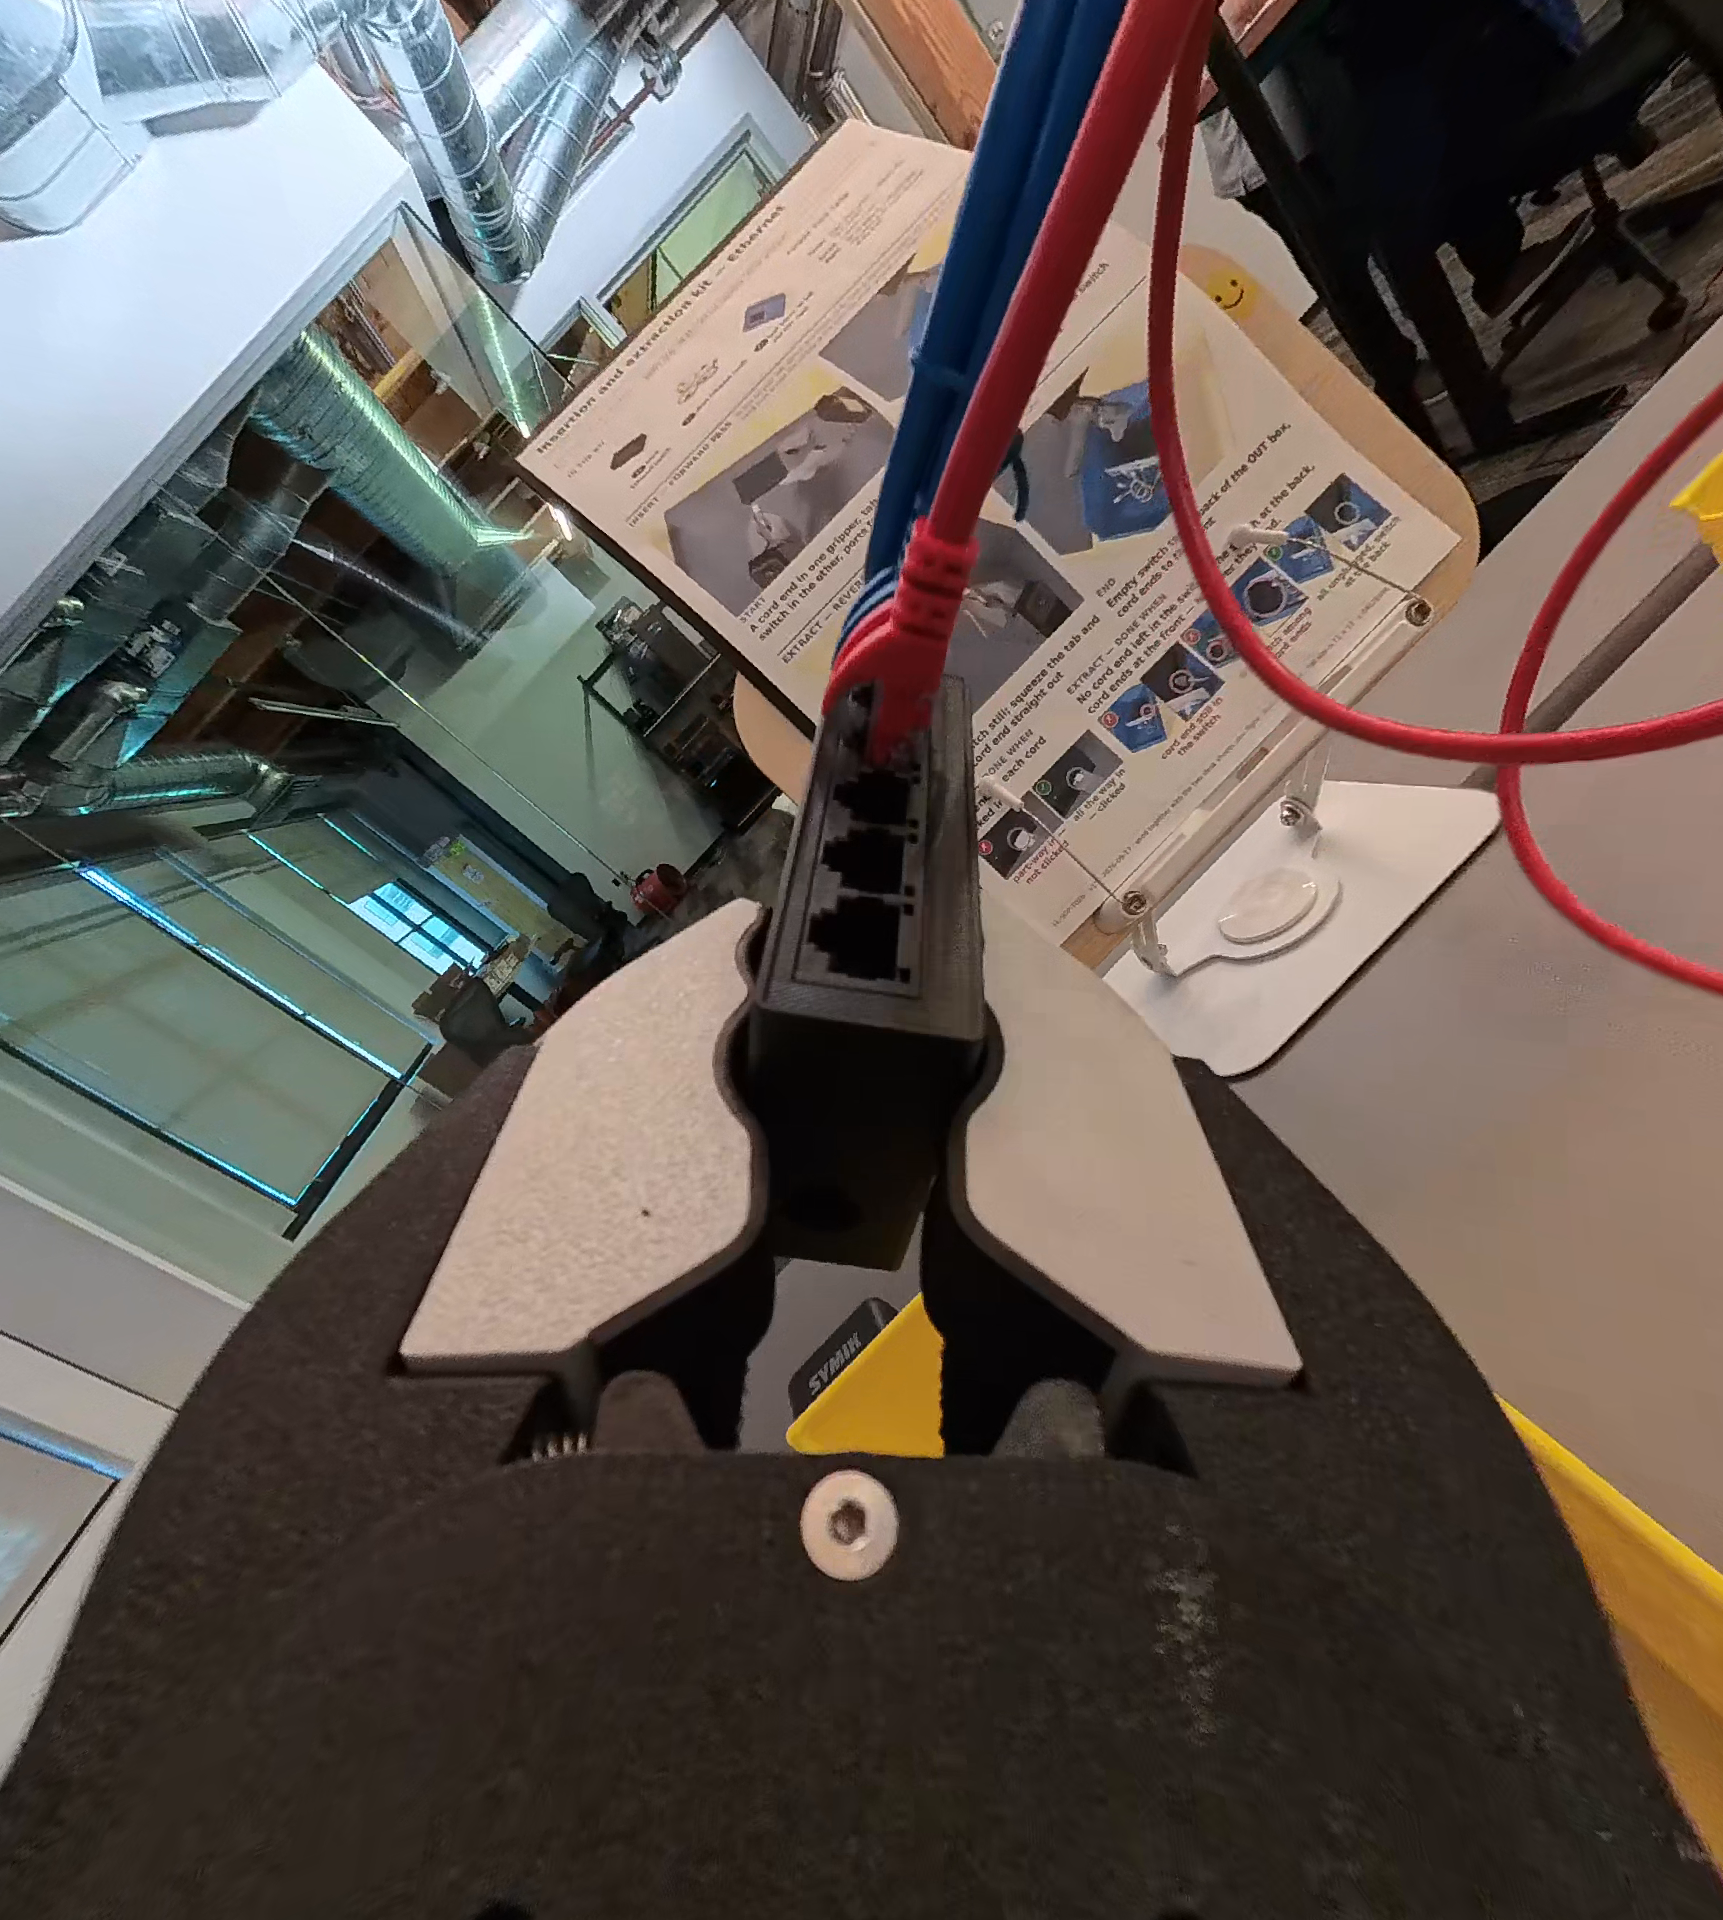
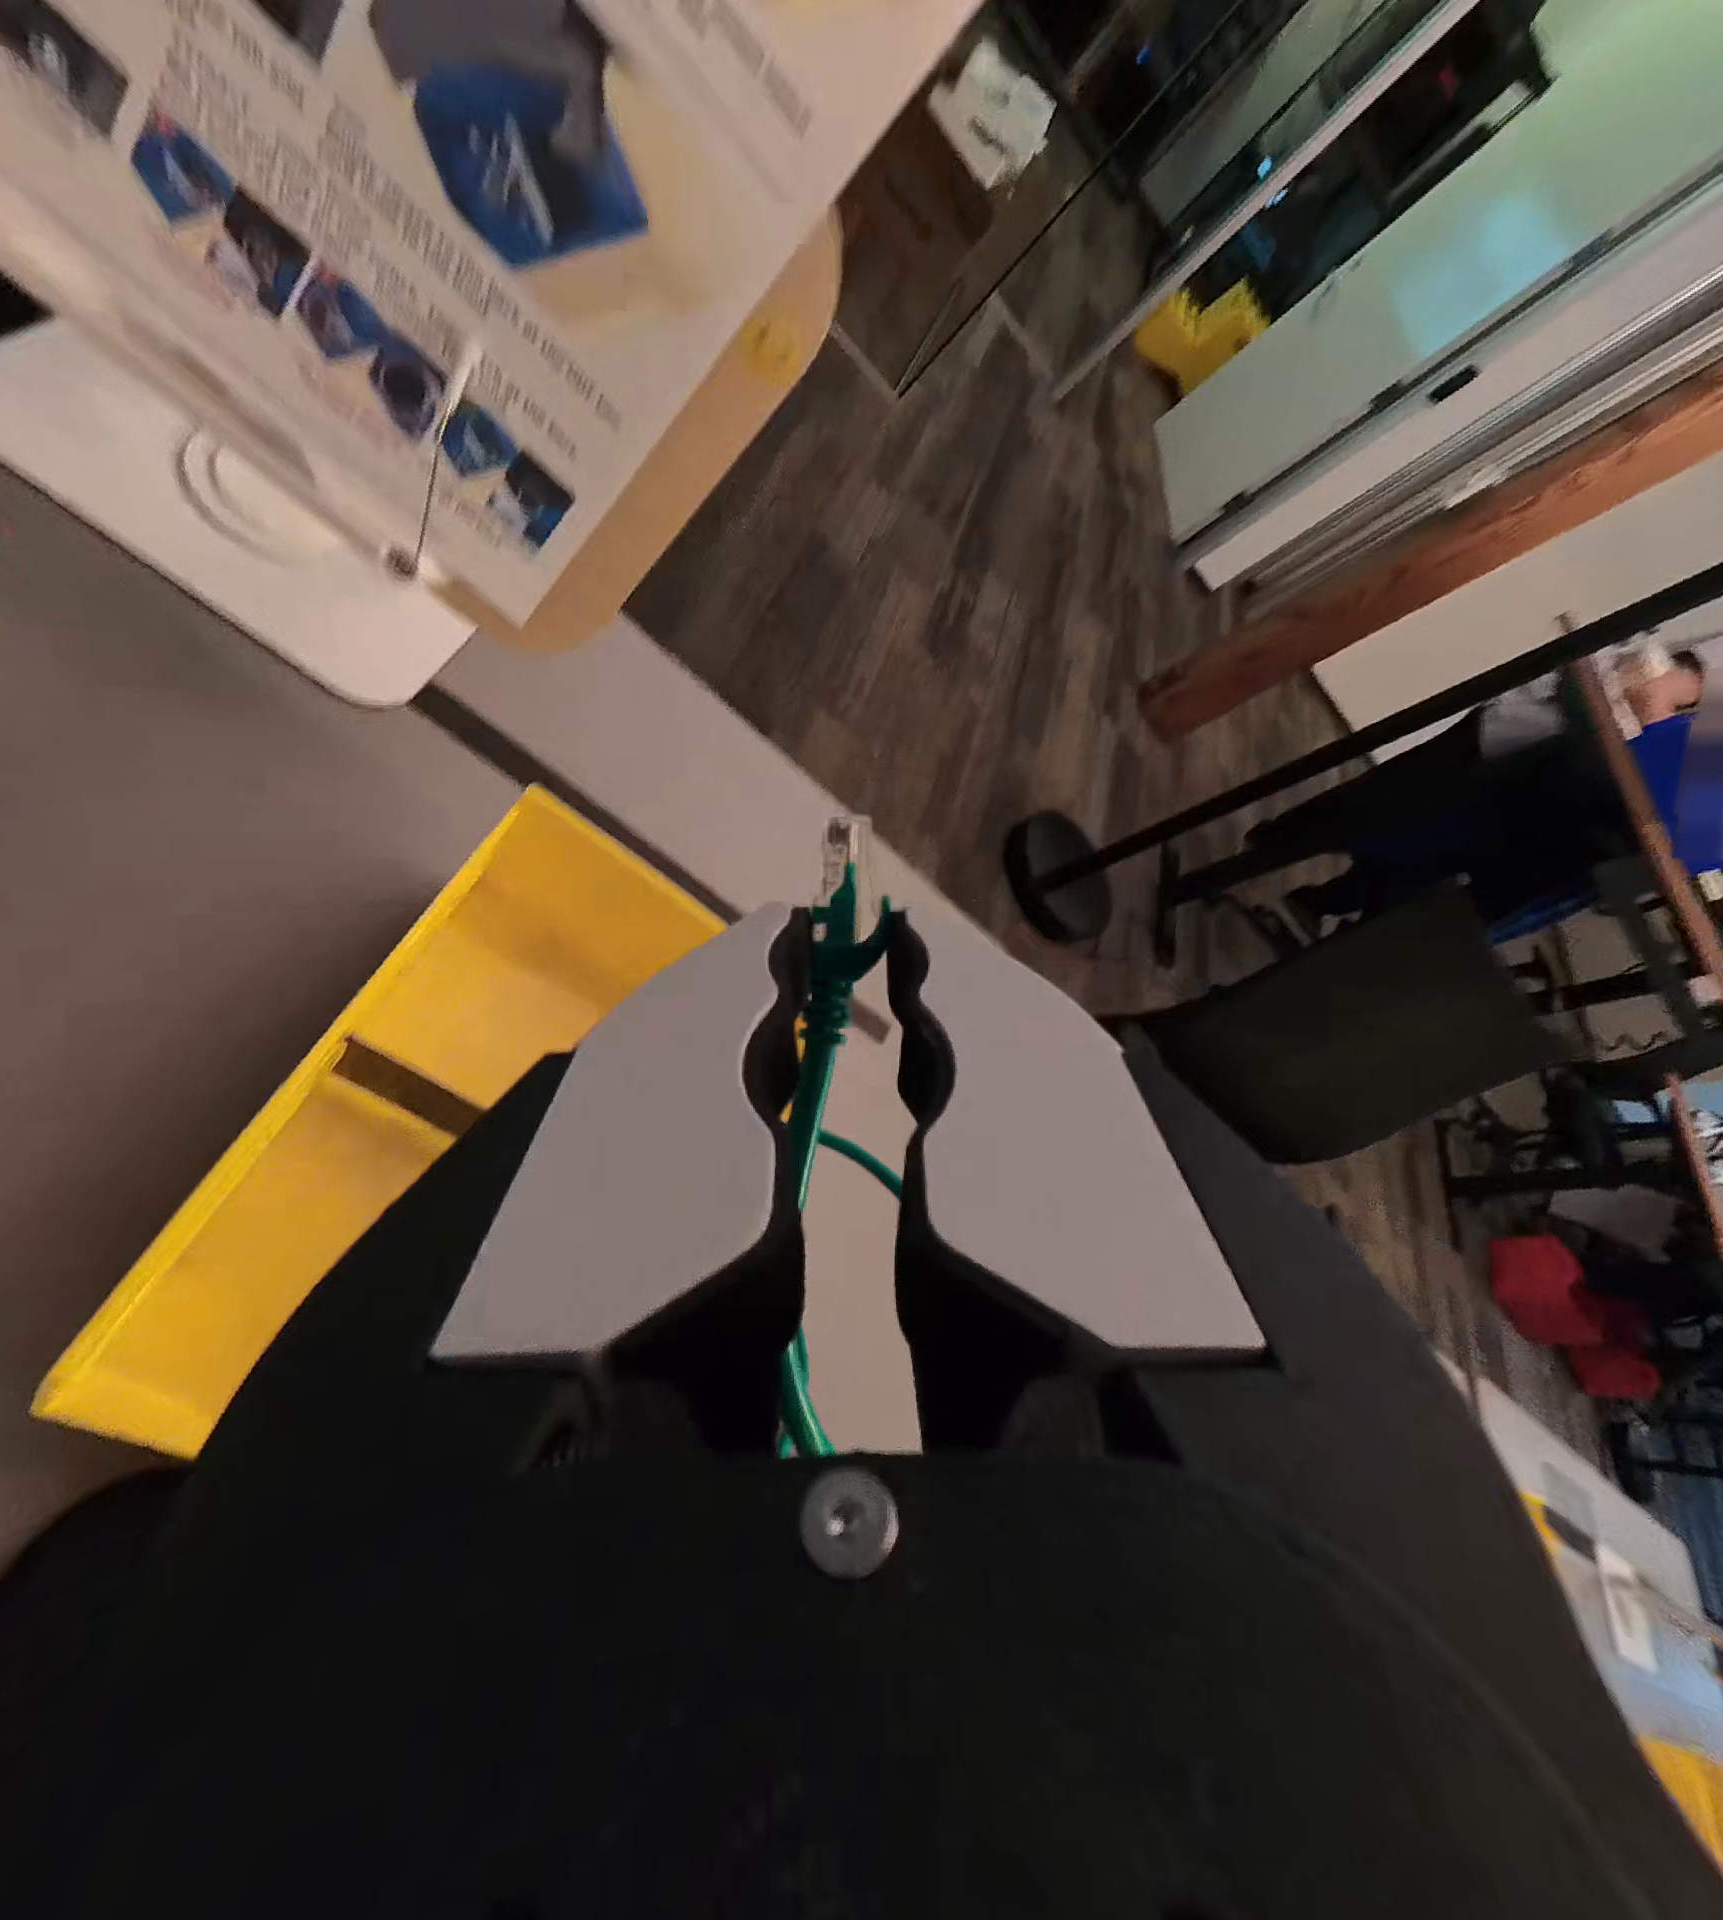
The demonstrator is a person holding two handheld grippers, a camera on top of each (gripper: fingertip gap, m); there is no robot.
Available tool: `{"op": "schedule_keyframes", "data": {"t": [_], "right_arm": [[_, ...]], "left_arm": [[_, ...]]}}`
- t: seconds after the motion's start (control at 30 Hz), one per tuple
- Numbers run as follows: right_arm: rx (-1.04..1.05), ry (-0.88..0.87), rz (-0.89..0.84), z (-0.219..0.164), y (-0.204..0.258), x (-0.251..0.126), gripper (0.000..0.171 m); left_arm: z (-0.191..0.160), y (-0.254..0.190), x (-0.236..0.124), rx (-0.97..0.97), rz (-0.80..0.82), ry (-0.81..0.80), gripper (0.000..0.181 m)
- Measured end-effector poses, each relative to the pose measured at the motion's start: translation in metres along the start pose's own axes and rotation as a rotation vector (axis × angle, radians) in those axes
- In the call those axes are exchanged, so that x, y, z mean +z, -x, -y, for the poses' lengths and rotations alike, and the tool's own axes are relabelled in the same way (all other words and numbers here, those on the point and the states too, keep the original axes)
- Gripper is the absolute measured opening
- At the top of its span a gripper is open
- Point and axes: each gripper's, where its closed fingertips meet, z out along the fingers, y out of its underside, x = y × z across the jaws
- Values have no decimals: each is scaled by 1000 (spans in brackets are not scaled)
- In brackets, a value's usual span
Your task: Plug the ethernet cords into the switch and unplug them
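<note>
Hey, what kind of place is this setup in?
Likely an open-plan workshop or lab office: bare silver ceiling ducts, glass-walled rooms, and a grey work table holding yellow plastic bins and a printed instruction board.

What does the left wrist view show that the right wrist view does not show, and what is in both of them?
Only the left wrist view shows the black switch held in the left gripper, with a red cord plugged in at its far end, blue cords beside it and three near ports empty. Only the right wrist view shows the green cord held in the right gripper, its clear plug free. Both show the instruction board, a yellow bin and the grey table.
</note>
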Motion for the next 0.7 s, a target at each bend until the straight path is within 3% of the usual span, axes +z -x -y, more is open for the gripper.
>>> {"op": "schedule_keyframes", "data": {"t": [0.27,0.4,0.7], "right_arm": [[182,77,273,-97,89,52,15],[266,69,398,-118,130,75,15],[227,217,512,-178,191,121,17]], "left_arm": [[3,-3,0,18,-1,4,29],[4,-6,1,33,-1,7,30],[6,-23,9,80,-32,27,30]]}}
